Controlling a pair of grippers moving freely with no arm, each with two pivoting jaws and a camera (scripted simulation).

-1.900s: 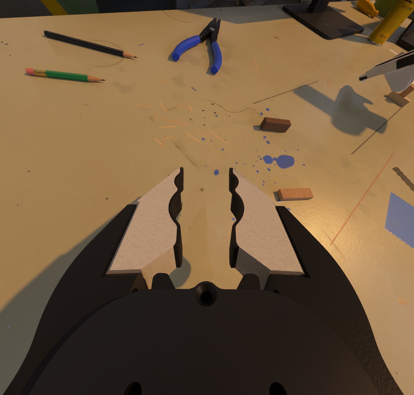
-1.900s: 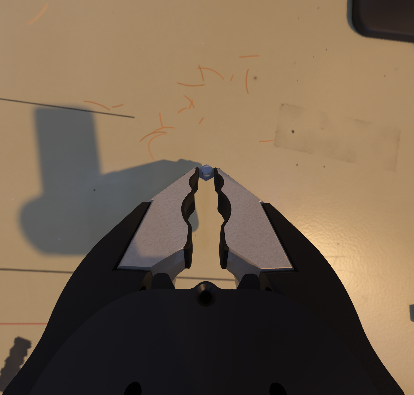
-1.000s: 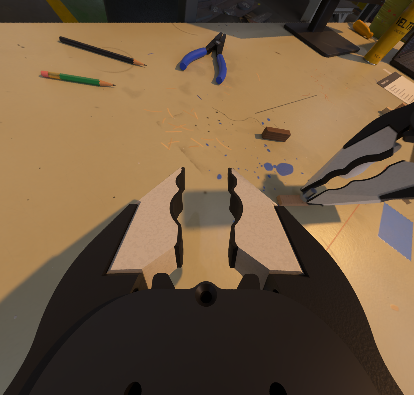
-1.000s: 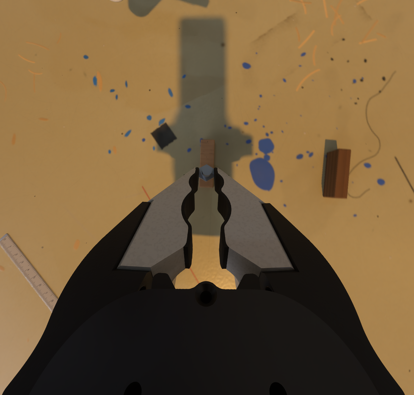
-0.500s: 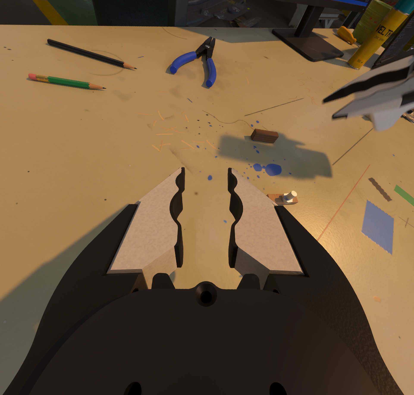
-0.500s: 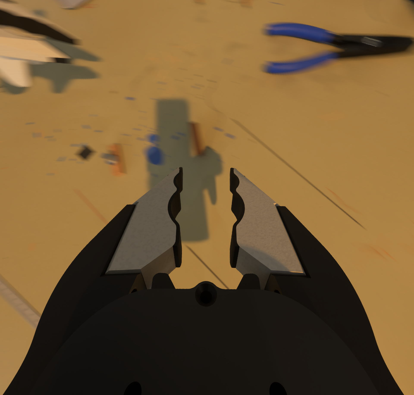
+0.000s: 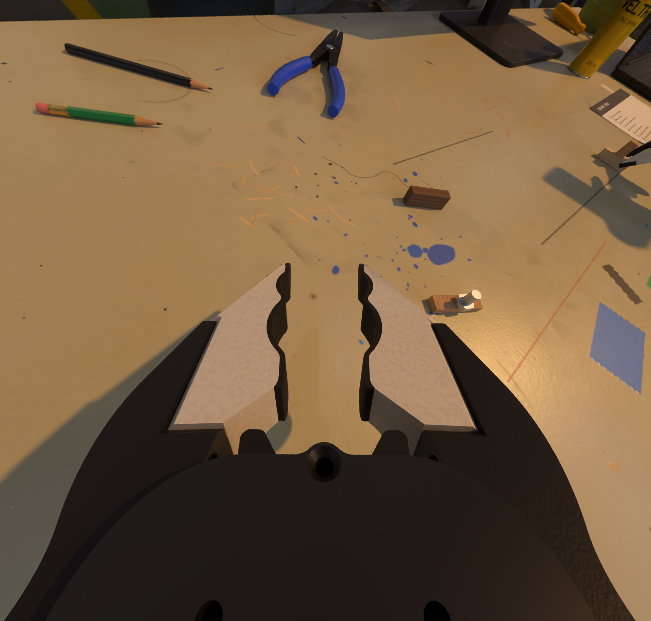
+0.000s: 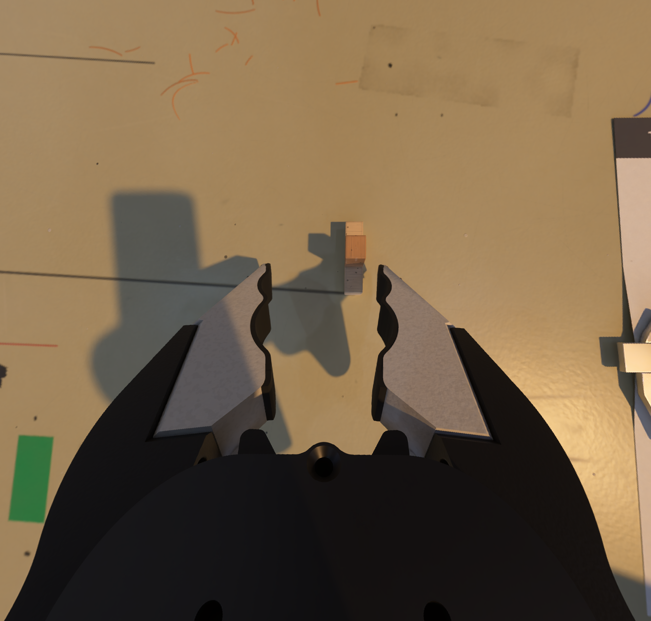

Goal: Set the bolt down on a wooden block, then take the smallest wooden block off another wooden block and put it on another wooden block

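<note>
In the left wrist view the pale bolt (image 7: 468,299) lies on a flat reddish wooden block (image 7: 444,303) right of my left gripper (image 7: 323,267), which is open and empty above the bench. A dark brown block (image 7: 427,197) lies farther off. At the far right edge a small block (image 7: 627,148) sits on a pale block (image 7: 608,157), with the right gripper's fingertips (image 7: 638,156) by it. In the right wrist view the small orange block (image 8: 355,249) rests on the pale long block (image 8: 353,283). My right gripper (image 8: 323,269) is open above them, the stack just ahead, nearer its right finger.
Blue-handled pliers (image 7: 317,70), a black pencil (image 7: 135,66) and a green pencil (image 7: 95,114) lie at the far side. A monitor base (image 7: 500,39), a yellow can (image 7: 606,31) and a paper card (image 7: 625,112) stand at the back right. A white sheet (image 8: 634,252) borders the right wrist view.
My right gripper set the bolt on the reddish block, opened, swung away to the right and now hovers over the stacked blocks. My left gripper stayed open and shifted only slightly.
</note>
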